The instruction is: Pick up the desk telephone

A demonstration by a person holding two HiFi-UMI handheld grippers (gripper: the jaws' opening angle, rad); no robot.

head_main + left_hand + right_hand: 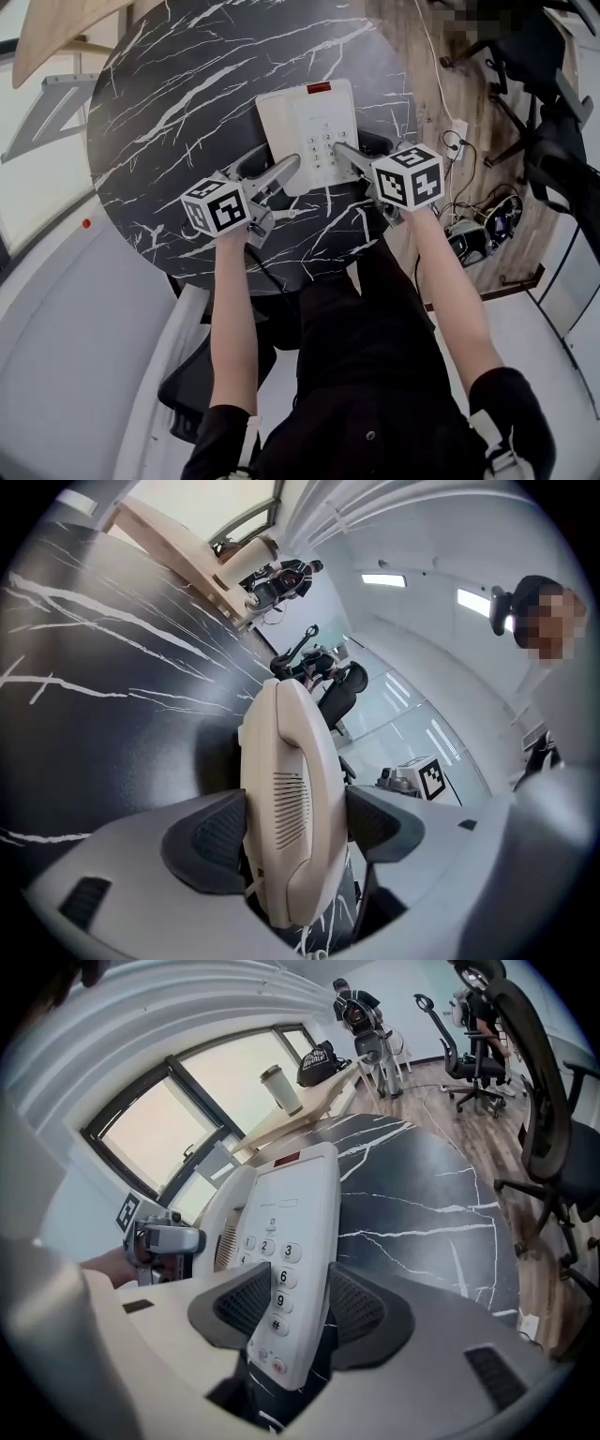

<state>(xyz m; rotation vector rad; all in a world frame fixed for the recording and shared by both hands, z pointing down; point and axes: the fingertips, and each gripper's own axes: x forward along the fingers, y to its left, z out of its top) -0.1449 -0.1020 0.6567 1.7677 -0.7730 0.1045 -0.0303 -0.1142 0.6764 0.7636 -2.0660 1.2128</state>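
A cream desk telephone point(314, 131) with a keypad lies at the near edge of the round black marble table point(178, 103). My left gripper point(272, 165) sits at its near left corner. In the left gripper view the handset point(291, 789) stands between the jaws of the left gripper point(298, 832); the left pad is right beside it and a thin gap shows at the right pad. My right gripper point(359, 150) is at the near right corner. There the right gripper point(291, 1309) is shut on the keypad edge of the telephone point(291, 1213), one pad on the face by the keys and one underneath.
Black office chairs point(553, 141) stand on the wooden floor to the right, with a power strip and cables point(459, 141) beside the table. A light wooden tabletop point(56, 37) lies at the far left. A paper cup point(280, 1089) stands on a far desk by the window.
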